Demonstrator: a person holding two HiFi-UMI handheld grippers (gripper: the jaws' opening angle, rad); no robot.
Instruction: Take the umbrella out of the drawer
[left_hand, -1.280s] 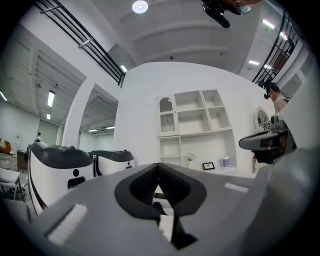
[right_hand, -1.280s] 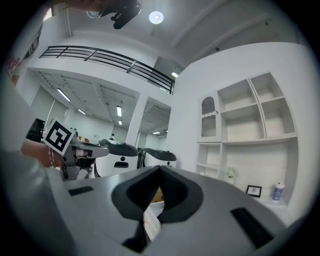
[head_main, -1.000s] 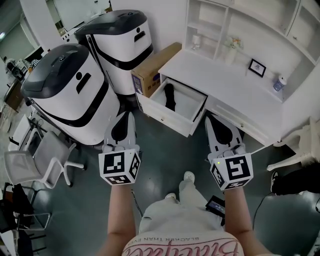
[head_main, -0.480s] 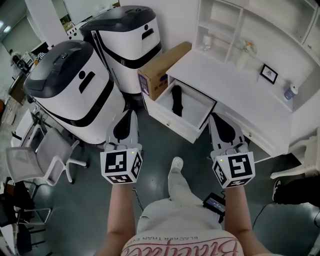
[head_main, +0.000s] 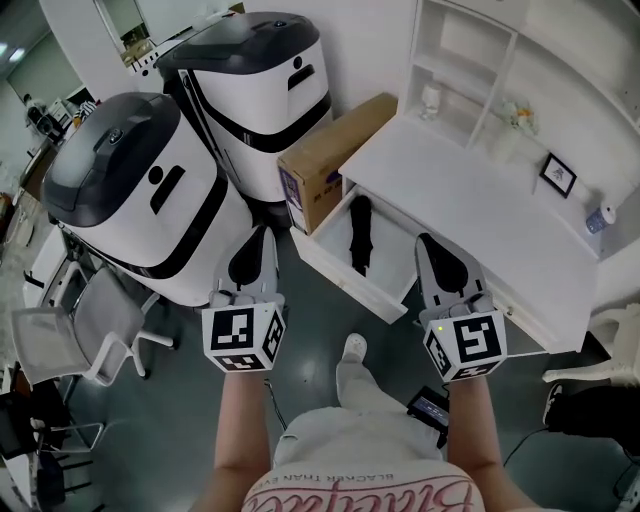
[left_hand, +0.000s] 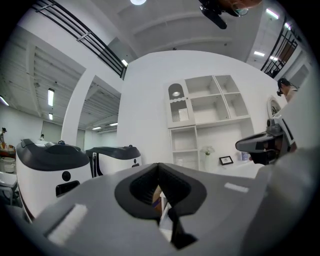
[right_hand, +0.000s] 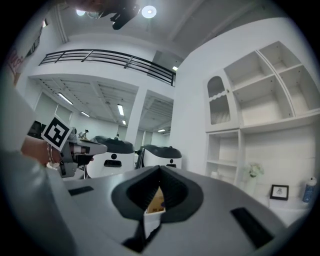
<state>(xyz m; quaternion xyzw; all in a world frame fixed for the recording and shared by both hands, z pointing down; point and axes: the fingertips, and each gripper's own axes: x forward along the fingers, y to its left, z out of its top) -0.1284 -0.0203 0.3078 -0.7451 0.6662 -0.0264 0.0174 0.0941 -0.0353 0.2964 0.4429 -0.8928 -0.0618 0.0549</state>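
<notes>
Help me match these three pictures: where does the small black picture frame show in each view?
Head view: picture frame at the upper right, standing on the white desk.
Left gripper view: right of centre, below the shelves.
Right gripper view: lower right, just left of a bottle.
Shared landmark: the white shelf unit above the desk, behind the frame in all three.

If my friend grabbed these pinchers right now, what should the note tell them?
Left gripper: shut, empty, in front of the drawer.
Right gripper: shut, empty, also in front of it.
Umbrella: black, folded, lying in the open drawer of the white desk.
Done: the drawer is open.
Left to do: open a gripper, reach in, grip the umbrella and lift it out.
</notes>
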